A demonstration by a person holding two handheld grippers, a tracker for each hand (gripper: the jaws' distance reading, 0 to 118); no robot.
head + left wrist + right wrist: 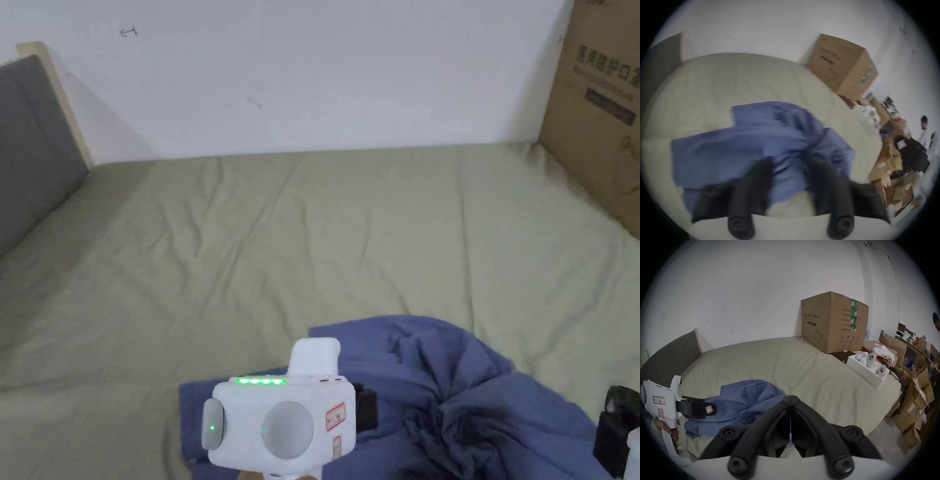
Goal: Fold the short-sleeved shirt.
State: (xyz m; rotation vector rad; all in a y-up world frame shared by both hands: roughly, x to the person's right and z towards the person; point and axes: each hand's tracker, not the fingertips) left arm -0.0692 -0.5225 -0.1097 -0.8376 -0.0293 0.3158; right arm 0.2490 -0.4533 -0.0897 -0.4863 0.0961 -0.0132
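A crumpled blue cotton shirt (437, 387) lies on the wrinkled olive bedsheet (281, 250), well short of the cardboard box (834, 321). Over the shirt, the left gripper (791, 164) stands parted, empty; the right gripper (790, 396) is pressed closed on nothing.

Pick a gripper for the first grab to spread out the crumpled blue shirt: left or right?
Left, probably. The left gripper has its jaws apart, right over the crumpled blue short-sleeved shirt on the olive bed sheet. The right gripper is shut, with its tip beside the shirt's edge.
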